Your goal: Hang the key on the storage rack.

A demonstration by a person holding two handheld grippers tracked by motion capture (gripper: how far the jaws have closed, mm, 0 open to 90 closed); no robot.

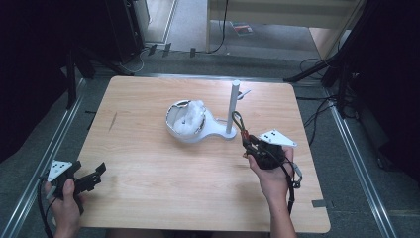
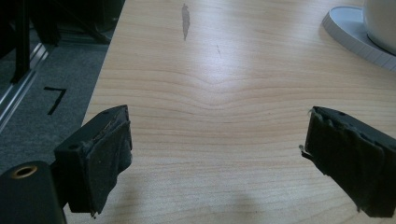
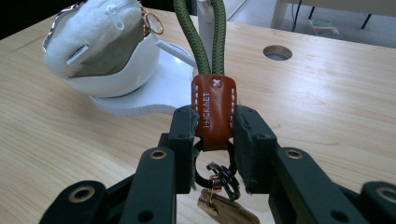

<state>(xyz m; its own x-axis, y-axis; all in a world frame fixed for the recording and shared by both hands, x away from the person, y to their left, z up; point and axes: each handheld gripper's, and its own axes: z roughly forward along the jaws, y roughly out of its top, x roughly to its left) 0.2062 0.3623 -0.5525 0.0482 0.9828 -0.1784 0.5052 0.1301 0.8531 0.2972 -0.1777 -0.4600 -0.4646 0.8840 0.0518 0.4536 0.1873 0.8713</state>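
Readable marks: one brand stamp, one stitched sign, one floor mark.

On the brown leather tab [image 3: 214, 108] of the keychain, held between the jaws of the right gripper [image 3: 214, 128], small letters are stamped along its length; they seem to read "HICKAET", but the word is small and I am not sure of every letter. Near the top of the same tab there is a white stitched cross. On the grey floor [image 2: 70, 84] beside the table, black tape forms a mark like the number 7 [image 2: 55, 99].
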